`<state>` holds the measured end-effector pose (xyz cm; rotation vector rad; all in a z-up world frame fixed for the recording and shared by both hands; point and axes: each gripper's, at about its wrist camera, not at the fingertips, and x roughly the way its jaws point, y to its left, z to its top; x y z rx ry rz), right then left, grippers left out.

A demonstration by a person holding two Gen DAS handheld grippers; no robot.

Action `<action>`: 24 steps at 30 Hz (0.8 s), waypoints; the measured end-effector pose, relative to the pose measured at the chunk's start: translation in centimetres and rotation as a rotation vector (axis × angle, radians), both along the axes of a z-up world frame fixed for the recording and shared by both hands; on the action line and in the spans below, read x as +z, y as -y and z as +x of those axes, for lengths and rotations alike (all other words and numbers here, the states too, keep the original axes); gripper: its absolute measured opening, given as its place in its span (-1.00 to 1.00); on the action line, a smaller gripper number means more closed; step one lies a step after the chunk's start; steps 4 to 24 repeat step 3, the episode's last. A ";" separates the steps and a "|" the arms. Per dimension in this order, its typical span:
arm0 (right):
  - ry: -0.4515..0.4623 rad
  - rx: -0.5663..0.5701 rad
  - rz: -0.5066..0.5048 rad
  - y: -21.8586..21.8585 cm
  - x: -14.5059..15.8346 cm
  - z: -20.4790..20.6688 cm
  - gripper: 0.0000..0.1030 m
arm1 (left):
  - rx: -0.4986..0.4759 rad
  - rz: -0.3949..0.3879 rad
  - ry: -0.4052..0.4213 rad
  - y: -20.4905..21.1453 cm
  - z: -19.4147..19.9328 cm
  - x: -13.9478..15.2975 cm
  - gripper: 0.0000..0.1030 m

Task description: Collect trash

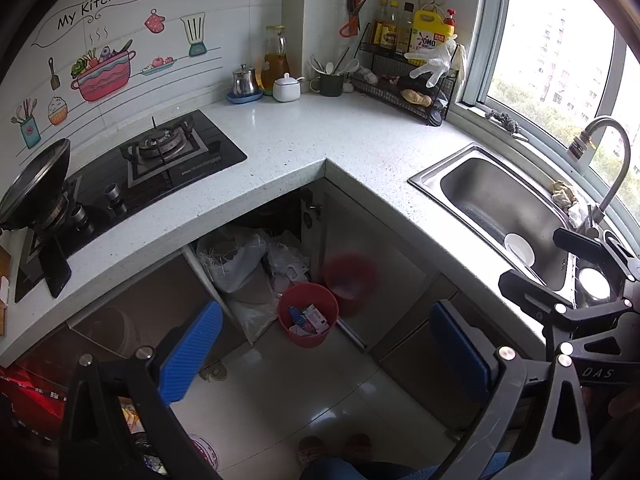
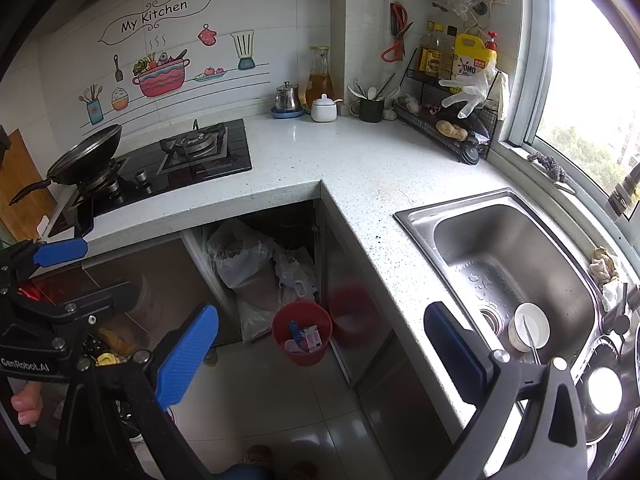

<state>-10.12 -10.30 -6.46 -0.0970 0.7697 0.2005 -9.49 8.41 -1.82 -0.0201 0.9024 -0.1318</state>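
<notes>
A red trash bin (image 1: 307, 315) stands on the floor at the inner corner of the L-shaped counter; it also shows in the right wrist view (image 2: 302, 333). It holds several wrappers and small packets (image 1: 312, 319). My left gripper (image 1: 326, 354) is open and empty, held high above the floor in front of the bin. My right gripper (image 2: 320, 356) is open and empty, also high above the bin. The right gripper shows at the right edge of the left wrist view (image 1: 576, 276), and the left gripper at the left edge of the right wrist view (image 2: 60, 276).
A white speckled counter (image 1: 320, 136) carries a gas hob (image 1: 168, 156) with a wok (image 1: 32, 184), jars, a mug of utensils and a wire rack (image 1: 404, 80). A steel sink (image 2: 512, 256) holds a white bowl (image 2: 530, 326). Plastic bags (image 1: 240, 260) fill the open cabinet behind the bin.
</notes>
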 end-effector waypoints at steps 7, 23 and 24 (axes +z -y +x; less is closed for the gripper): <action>0.003 -0.001 0.000 0.0 0.0 -0.1 0.99 | -0.007 0.008 0.005 0.4 -0.1 0.1 0.99; 0.003 -0.001 0.000 0.0 0.0 -0.1 0.99 | -0.007 0.008 0.005 0.4 -0.1 0.1 0.99; 0.003 -0.001 0.000 0.0 0.0 -0.1 0.99 | -0.007 0.008 0.005 0.4 -0.1 0.1 0.99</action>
